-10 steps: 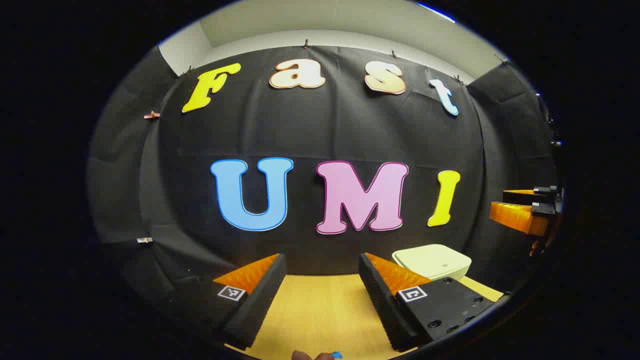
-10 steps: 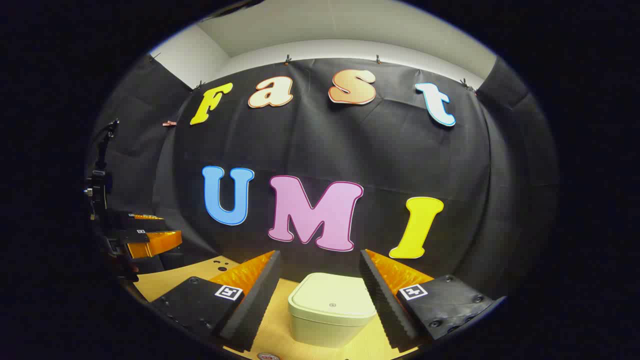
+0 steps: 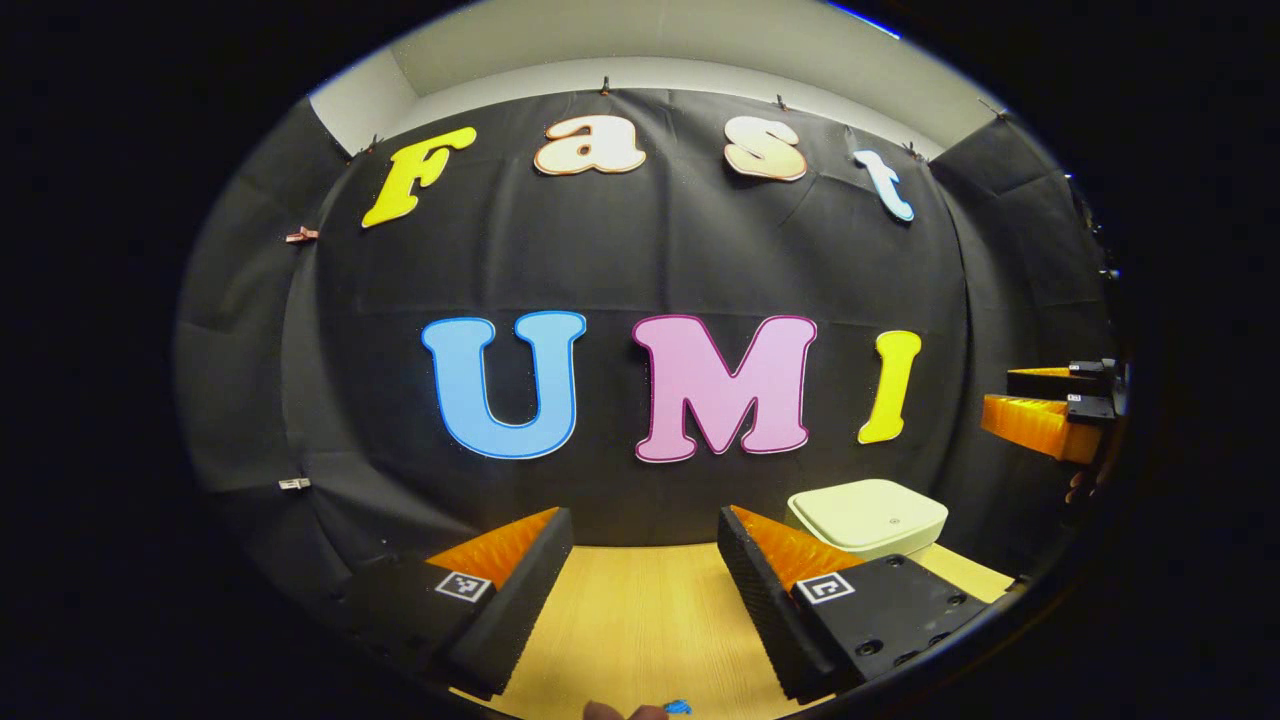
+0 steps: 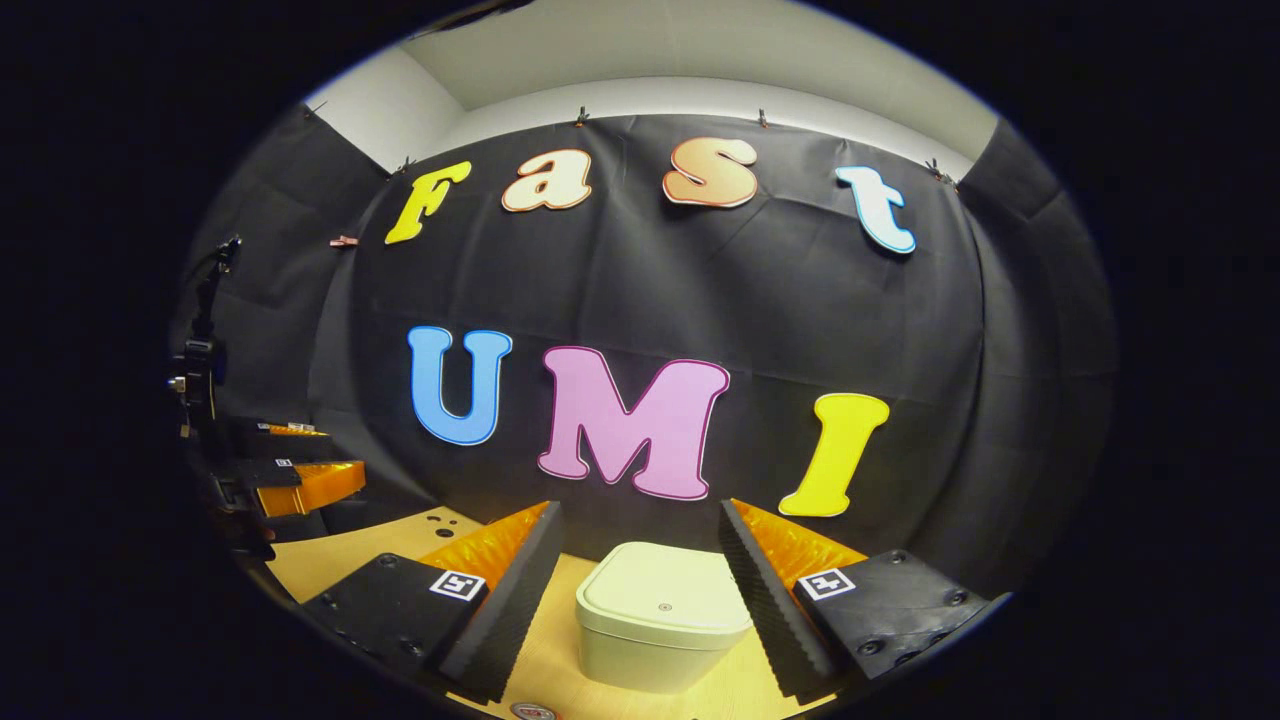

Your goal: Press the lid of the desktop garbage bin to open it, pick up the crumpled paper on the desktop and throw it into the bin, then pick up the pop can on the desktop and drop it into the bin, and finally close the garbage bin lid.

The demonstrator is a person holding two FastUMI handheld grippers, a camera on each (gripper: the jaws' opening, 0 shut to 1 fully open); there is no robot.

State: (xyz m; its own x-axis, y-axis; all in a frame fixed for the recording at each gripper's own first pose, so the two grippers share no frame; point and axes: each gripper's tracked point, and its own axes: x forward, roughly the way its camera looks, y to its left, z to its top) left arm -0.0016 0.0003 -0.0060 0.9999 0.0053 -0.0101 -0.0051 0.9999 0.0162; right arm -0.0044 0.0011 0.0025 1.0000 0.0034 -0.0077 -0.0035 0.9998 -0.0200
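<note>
Almost nothing had moved since before: both the left gripper and right gripper stayed wide apart holding nothing, and the garbage bin, lid down, sat at 6 o'clock on the table.

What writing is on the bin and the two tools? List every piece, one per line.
No readable words on any of them.
Pale green square plastic bin: plain lid with one small round mark, no text.
Left tool and right tool: square black-and-white coded tags, patterns rather than letters.
</note>
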